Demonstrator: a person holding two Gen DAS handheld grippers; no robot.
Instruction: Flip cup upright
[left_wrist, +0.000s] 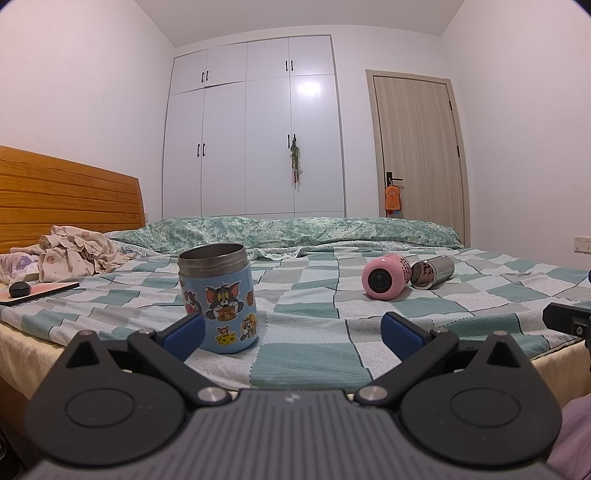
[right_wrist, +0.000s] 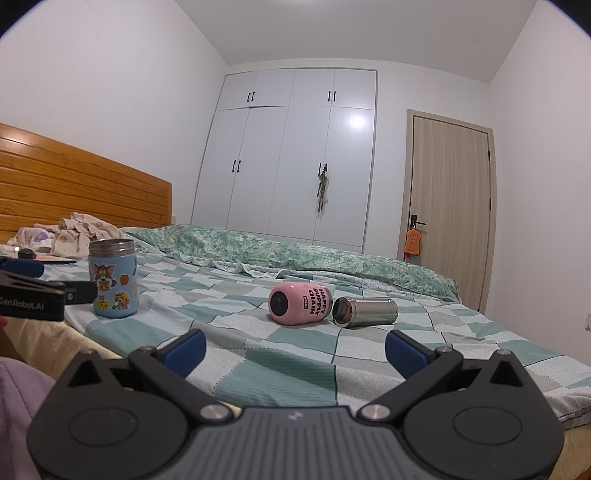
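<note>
1. While both claws hover at the near edge of the bed (right_wrist: 295, 373), neither holds anything: the left claw (left_wrist: 291, 334) and the right claw (right_wrist: 295, 350) each have their blue pads spread wide apart.
2. One blue cup (left_wrist: 218, 299) with cartoon stickers already stands upright, mouth up, just ahead of the left claw's left pad.
3. Two cups still lie on their sides on the checked bedcover: a pink cup (right_wrist: 300, 302) and, touching or just beside it, a steel cup (right_wrist: 365, 313).
4. Key relation: both fallen cups lie ahead of the right claw, roughly centred between its pads. From the left claw they lie ahead and well to the right. The right claw is judged the nearer one for the next pick.
5. Long axes: the pink cup's dark end faces toward the cameras; the steel cup's axis runs more across the right view, open mouth toward the pink cup.
6. View differences: the right view shows the lettering on the pink cup and the left claw's side at its left edge; the left view shows the blue cup's stickers closely.
</note>
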